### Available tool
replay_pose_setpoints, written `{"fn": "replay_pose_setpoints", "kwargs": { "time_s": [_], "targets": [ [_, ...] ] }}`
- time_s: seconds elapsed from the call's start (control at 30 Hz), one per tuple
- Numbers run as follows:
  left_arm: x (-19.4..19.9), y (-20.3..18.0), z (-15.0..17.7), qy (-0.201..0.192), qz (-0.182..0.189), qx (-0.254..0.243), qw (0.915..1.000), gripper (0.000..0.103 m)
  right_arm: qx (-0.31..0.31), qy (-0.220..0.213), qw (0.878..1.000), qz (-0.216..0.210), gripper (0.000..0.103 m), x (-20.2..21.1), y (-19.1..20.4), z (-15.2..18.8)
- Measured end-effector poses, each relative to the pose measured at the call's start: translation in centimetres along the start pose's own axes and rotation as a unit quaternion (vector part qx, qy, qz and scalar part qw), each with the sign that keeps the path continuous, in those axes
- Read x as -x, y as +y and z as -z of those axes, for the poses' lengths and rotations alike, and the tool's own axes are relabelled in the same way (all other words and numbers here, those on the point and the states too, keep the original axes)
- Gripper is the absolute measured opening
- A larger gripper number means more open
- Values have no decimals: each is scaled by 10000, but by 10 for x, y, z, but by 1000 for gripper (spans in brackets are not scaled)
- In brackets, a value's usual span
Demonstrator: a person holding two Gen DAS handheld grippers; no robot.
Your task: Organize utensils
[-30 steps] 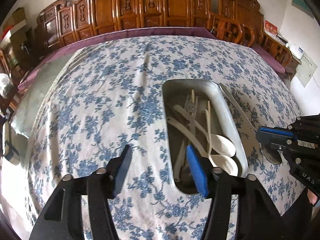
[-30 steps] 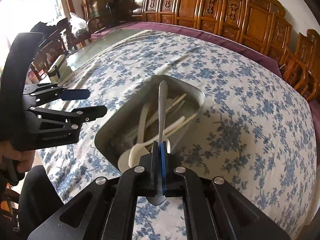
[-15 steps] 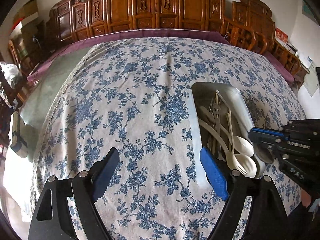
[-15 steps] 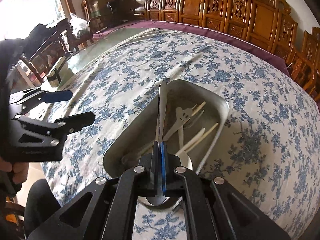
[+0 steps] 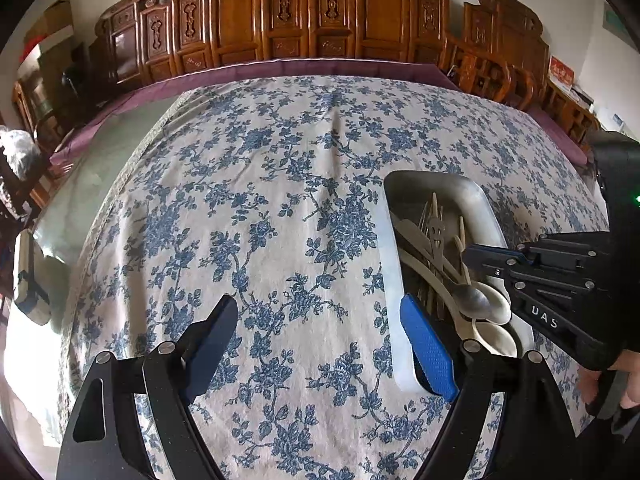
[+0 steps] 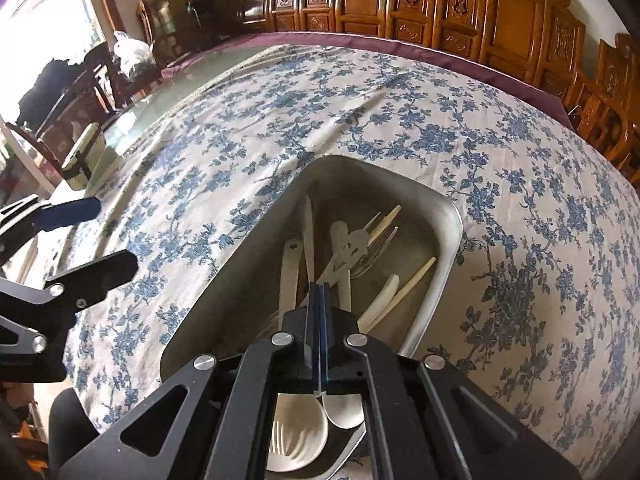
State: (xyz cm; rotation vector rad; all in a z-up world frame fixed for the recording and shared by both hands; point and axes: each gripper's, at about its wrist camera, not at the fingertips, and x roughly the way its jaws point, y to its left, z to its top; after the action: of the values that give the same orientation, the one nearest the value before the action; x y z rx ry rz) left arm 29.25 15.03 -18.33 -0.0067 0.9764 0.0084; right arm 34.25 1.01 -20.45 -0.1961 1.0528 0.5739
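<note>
Right wrist view: right gripper (image 6: 318,300) clenched on metal spoon (image 5: 472,301), handle running along tray (image 5: 387,248) length, directly above it. Left gripper (image 5: 320,332) released, beside tray.

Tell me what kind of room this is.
Probably a home dining room: a large table under a blue-flowered white tablecloth, carved dark wooden chairs along the wall, and a metal tray of cutlery.
</note>
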Motion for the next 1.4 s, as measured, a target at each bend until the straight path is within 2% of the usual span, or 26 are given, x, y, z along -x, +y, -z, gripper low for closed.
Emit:
{"fn": "replay_pose_setpoints", "kwargs": {
  "time_s": [0.23,0.5,0.6,0.67,0.7,0.77,0.87,1.03,1.4],
  "targets": [
    [-9,-6,1,50,49,-11,10000,80,84,-93,9997,-221,1,5,4,8],
    [-13,-14,6,105,55,-4,9999,80,-68,-377,9991,-171,2,27,-3,20],
    [-10,-19,8,97,58,-12,9999,80,-159,-495,9986,-116,20,37,-10,25],
    [-8,-23,8,75,68,-23,9999,80,-242,-610,9978,-33,41,46,-16,30],
    [-5,-26,7,52,68,-31,10000,81,-268,-648,9975,4,46,50,-19,31],
    [-2,-30,6,3,71,-37,10000,85,-366,-760,9963,175,70,60,-26,38],
    [5,-39,6,-110,101,-53,9999,92,-506,-939,9936,358,91,75,-36,47],
    [17,-58,7,-231,233,-126,9994,95,-717,-1110,9895,591,101,100,-50,64],
    [56,-108,32,-368,247,-316,9985,95,-1058,-1356,9804,962,101,156,-65,118]
  ]
}}
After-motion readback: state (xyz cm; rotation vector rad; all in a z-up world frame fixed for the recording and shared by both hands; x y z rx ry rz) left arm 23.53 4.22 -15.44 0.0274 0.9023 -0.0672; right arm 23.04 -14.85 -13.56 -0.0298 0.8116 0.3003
